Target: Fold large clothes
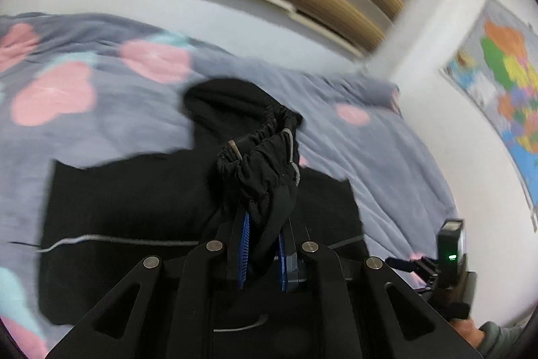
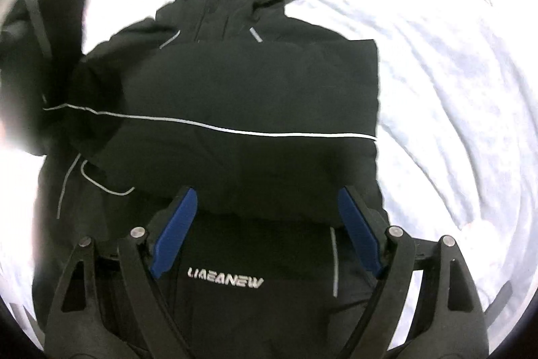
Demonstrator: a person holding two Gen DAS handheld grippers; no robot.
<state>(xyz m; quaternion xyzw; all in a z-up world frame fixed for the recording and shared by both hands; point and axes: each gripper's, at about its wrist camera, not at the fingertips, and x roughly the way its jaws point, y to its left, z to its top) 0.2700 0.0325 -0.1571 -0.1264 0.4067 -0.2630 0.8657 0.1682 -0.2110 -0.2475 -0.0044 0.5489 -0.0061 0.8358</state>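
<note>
A large black hooded jacket (image 2: 248, 90) with thin white piping lies spread on the bed, hood away from me; it also shows in the left wrist view (image 1: 134, 207). My left gripper (image 1: 264, 244) is shut on the jacket's elastic sleeve cuff (image 1: 265, 153) and holds the bunched cuff up above the jacket's body. In the right wrist view the raised sleeve (image 2: 40, 56) shows as a dark blur at the left. My right gripper (image 2: 267, 224) is open and empty, its blue pads (image 2: 175, 231) spread wide just above the jacket's lower front near the white logo (image 2: 225, 282).
The bed cover (image 1: 84, 83) is grey-blue with pink hearts and looks washed-out white in the right wrist view (image 2: 454, 90). A white wall with a colourful map (image 1: 504, 73) is at the right. The other hand-held gripper (image 1: 450, 258) shows at the lower right.
</note>
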